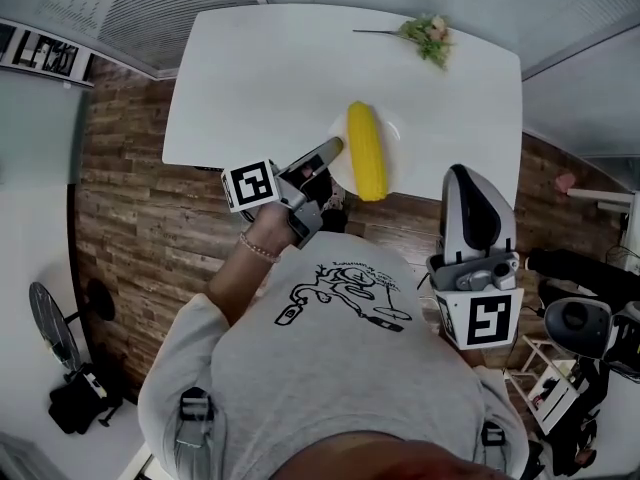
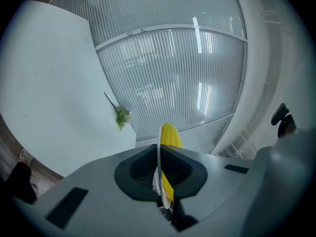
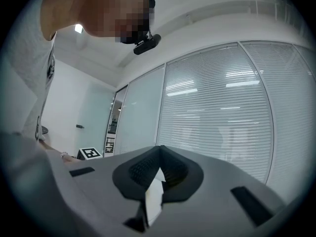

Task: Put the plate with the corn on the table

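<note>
1. Head view: plate [image 1: 394, 134] is at the near edge of the table [image 1: 250, 78]; contact with the table unconfirmed; left gripper [image 1: 332, 151] clamped tight on the plate rim; right gripper [image 1: 465, 178] closed and empty, held off the table.
2. Recommended: keep plate level; advance it farther over the table; lower flat before releasing, or the corn [image 1: 366, 151] may roll.
3. Corn's long axis runs from the table's near edge toward its far edge.

Table [image 1: 250, 78] top smooth matt white; floor [image 1: 130, 218] brown grained wood planks; plate [image 1: 394, 136] glossy white; corn [image 1: 366, 151] smooth, waxy yellow; left gripper [image 1: 330, 151] shell matt grey plastic, pads [image 2: 140, 171] ribbed black; shirt [image 1: 330, 368] grey cloth.
</note>
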`<state>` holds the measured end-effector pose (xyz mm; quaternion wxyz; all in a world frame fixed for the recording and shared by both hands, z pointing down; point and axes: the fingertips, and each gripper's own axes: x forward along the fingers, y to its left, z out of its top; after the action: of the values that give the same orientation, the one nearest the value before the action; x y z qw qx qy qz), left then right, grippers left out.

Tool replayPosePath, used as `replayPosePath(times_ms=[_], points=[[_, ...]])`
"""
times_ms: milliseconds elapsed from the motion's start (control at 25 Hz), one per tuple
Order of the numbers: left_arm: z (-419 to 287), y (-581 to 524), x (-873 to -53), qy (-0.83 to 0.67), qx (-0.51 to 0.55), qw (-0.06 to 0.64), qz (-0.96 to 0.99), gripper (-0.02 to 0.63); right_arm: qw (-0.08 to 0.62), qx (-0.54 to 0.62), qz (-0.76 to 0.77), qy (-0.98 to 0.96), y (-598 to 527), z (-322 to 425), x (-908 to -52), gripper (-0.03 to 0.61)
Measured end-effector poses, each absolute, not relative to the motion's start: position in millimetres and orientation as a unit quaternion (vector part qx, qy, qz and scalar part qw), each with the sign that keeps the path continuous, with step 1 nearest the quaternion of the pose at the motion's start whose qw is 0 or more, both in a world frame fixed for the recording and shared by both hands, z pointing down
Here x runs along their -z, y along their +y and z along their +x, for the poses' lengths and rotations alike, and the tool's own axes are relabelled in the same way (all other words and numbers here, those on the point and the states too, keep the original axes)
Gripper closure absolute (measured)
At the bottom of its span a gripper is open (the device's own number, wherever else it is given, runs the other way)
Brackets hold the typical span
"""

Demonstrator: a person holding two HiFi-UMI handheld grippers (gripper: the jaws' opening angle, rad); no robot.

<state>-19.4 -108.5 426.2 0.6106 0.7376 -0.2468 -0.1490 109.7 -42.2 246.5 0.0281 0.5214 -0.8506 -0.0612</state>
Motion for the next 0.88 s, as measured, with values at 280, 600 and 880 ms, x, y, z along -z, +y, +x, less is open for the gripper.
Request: replayPosePath(times_ms=[280,600,880], points=[[-32,-155,-427,-0.228,0.143,0.619,0.738,0.586,0.029,0.067,0.521,-0.850,-91,84,-239,0.572],[-42,-194,-434,-0.208,0.126,0.614,0.751,0.586,0.021,0.066,0.540,-0.839,-131,66,-231,0.572],[-41,-208,-444,-0.202,0.119,0.612,0.756,0.586,0.020,0.070,0.546,-0.835,-141,68,-234,0.572]])
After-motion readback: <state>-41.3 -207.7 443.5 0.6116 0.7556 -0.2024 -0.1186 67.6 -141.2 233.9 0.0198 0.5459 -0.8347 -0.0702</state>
